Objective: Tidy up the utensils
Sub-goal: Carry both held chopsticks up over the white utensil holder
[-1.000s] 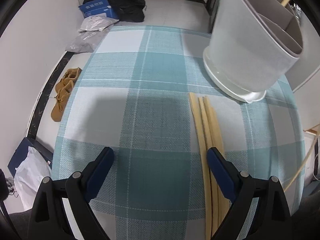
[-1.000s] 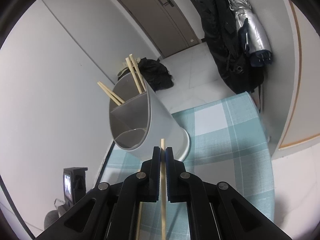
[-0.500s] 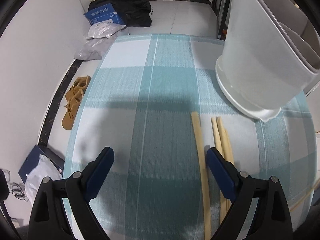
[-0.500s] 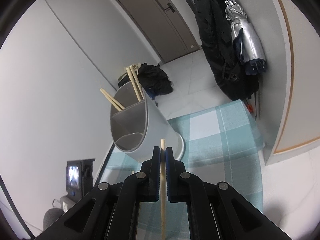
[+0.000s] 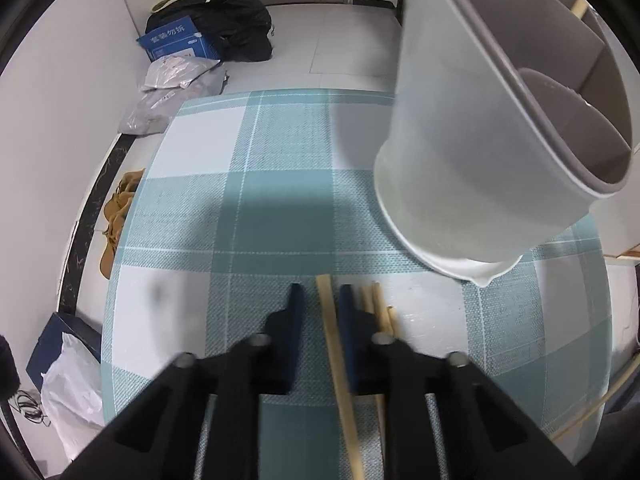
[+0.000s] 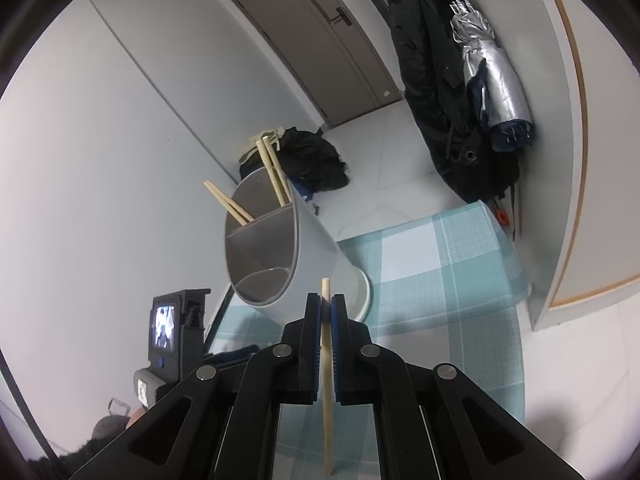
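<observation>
Two tools are in my feeds, and the room around them differs. My left tool (image 5: pixel 320 292) points steeply down at the checked surface (image 5: pixel 280 152), with a broad stretch of bare cloth ahead and to its left, running to the far and left edges where the surface drops to the floor. To its right the way is tight: the grey utensil holder (image 5: pixel 460 152) stands near, ahead and to the right, its base on the cloth. The left jaws have just been closing and are now narrow around one chopstick (image 5: pixel 334 348) lying on the surface. It sits against the right pad, while the blurred left pad is a little apart from it, so I read this tool as not yet clamped. At least two more chopsticks (image 5: pixel 378 308) lie just beside the right finger on its outer side, partly hidden, so I cannot count them exactly. My right tool (image 6: pixel 327 300) is clenched on one chopstick (image 6: pixel 327 400), its tip poking past the pads toward the holder (image 6: pixel 316 236), with open air between. From here the holder shows three compartments, and four chopsticks (image 6: pixel 274 172) lean in the rear one. Beyond it the surface (image 6: pixel 440 248) is bare up to its far edge.
</observation>
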The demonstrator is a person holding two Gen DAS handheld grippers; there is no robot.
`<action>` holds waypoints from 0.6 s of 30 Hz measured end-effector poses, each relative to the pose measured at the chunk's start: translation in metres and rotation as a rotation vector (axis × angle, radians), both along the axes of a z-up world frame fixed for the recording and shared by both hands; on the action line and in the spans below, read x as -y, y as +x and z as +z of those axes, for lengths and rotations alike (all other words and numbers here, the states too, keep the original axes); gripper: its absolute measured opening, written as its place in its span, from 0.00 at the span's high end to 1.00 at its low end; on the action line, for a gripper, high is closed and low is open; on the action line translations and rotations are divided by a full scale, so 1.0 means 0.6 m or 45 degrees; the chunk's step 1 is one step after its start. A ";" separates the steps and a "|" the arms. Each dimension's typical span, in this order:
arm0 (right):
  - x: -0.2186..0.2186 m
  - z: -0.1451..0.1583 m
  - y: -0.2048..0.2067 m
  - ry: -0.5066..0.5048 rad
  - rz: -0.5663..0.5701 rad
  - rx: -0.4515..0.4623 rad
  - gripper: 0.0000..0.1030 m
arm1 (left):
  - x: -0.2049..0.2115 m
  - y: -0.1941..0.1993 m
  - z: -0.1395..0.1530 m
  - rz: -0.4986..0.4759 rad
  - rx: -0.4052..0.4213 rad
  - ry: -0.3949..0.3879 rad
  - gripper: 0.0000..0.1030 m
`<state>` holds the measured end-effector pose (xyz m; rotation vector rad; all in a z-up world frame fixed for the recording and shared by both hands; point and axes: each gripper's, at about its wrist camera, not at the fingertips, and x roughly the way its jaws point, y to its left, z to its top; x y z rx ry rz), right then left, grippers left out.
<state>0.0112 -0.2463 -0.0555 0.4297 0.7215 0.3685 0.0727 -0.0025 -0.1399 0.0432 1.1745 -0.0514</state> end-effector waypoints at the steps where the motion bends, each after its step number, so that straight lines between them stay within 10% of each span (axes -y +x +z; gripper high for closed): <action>1: -0.001 0.001 0.000 -0.001 0.001 0.001 0.96 | 0.004 -0.001 0.000 -0.011 0.004 0.012 0.96; 18: -0.029 0.007 -0.012 -0.078 0.034 0.050 0.96 | -0.012 -0.069 0.130 0.057 0.388 -0.268 0.98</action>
